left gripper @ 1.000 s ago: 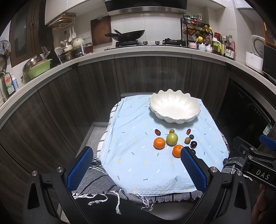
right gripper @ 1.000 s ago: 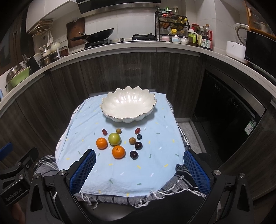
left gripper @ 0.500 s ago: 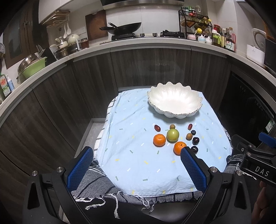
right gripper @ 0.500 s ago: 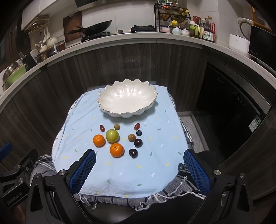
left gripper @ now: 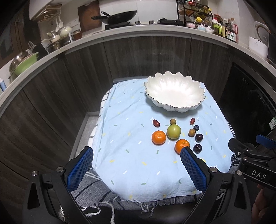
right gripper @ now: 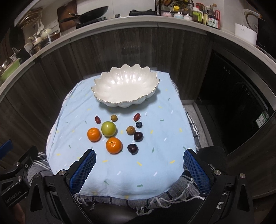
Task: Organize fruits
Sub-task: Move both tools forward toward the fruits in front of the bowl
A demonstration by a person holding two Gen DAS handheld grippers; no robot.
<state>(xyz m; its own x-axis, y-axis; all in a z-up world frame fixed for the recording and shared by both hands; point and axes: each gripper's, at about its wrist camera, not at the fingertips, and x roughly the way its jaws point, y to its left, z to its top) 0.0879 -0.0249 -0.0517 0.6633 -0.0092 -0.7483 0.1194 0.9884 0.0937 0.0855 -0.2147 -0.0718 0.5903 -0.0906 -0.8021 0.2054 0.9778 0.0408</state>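
A white scalloped bowl (left gripper: 175, 93) (right gripper: 126, 87) stands empty at the far side of a small table under a light blue cloth (left gripper: 131, 143) (right gripper: 155, 137). In front of it lie two oranges (right gripper: 113, 145) (right gripper: 93, 134), a green apple (right gripper: 108, 128) (left gripper: 173, 131), two dark plums (right gripper: 132, 148), a blueberry (right gripper: 139, 124) and several small red and brown fruits. My left gripper (left gripper: 137, 151) hangs open over the cloth's near left part. The right gripper (right gripper: 139, 154) is open just short of the near orange and plum. Neither holds anything.
Dark wood cabinets curve around behind the table under a pale counter (left gripper: 155, 29) with a wok (left gripper: 119, 15), a spice rack (left gripper: 193, 13), bottles and dishes. A black oven front (right gripper: 241, 96) is at the right. A striped grey blanket (right gripper: 181, 191) hangs under the cloth.
Both grippers have tilted down and come closer to the table, so the fruits and bowl look larger. Nothing on the table has moved.
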